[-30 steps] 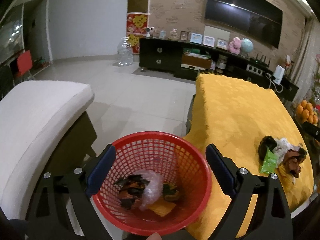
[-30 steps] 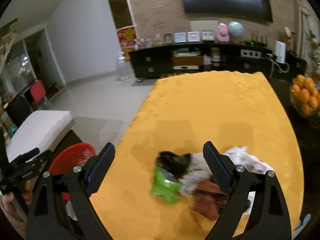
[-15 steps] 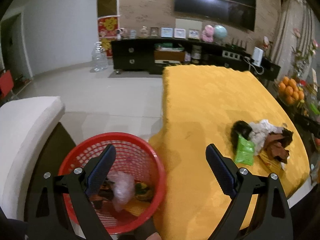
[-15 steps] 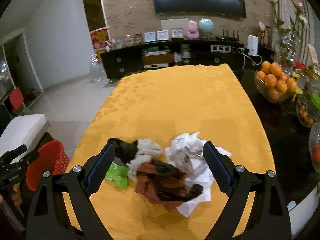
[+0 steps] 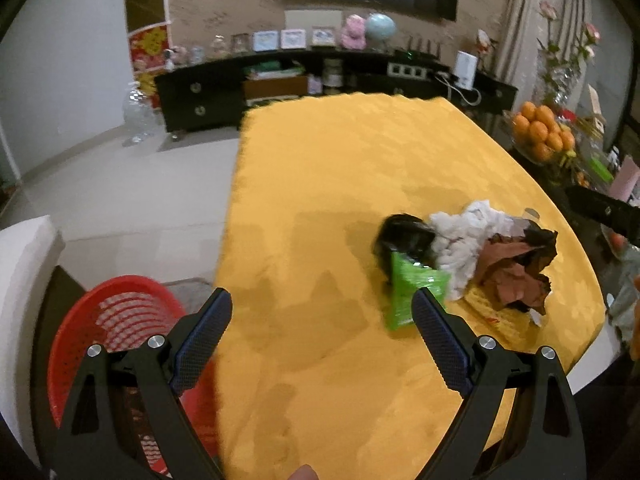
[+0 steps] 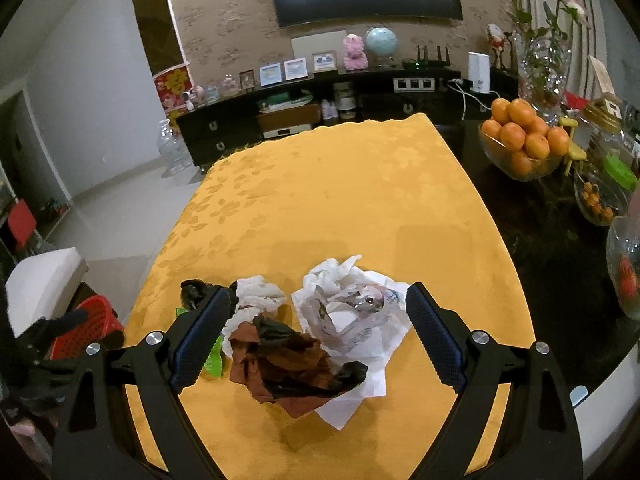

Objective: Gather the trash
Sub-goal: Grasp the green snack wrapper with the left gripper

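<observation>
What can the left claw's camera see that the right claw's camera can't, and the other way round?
Only the left view shows most of the green wrapper and the red basket's open mesh.

Only the right view shows the large crumpled white paper, the glass vase of roses and the whole bowl of oranges.

Both show the yellow tablecloth, the brown crumpled wrapper and an open claw.

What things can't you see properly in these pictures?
- Inside of the red plastic mesh basket: left wrist view, blocked by the left gripper and motion blur.
- Green crinkly wrapper: right wrist view, mostly behind the right gripper's fingers.
- Print on the crumpled white paper: right wrist view, too small to read.
- Glass jar with red contents: right wrist view, cut off by the right edge.
</observation>
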Tool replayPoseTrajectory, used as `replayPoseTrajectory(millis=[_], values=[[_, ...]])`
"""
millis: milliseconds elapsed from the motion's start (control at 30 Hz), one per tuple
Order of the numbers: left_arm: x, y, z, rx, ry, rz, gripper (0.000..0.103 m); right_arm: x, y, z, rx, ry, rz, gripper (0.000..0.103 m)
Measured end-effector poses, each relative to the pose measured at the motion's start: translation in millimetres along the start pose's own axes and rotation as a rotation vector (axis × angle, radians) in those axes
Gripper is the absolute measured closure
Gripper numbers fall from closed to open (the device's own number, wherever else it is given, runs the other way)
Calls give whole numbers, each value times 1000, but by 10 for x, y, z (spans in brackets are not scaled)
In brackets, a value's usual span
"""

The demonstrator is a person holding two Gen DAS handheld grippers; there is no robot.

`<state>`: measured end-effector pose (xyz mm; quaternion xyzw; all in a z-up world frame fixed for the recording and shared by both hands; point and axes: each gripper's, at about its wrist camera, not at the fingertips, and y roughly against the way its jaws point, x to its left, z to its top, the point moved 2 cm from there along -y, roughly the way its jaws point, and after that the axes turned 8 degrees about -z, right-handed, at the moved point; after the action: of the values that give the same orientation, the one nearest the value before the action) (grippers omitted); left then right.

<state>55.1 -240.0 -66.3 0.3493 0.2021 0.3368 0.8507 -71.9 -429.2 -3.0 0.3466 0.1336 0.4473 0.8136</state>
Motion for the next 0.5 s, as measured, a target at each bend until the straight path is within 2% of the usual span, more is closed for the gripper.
replayPoseTrajectory(millis=[267, 500], values=[[-342, -428, 25, 47, -77, -63, 15, -41, 0, 3, 3, -14, 2, 16], [-426, -682, 25, 58, -85, -96, 16, -85, -58, -6, 21, -11, -8, 16]])
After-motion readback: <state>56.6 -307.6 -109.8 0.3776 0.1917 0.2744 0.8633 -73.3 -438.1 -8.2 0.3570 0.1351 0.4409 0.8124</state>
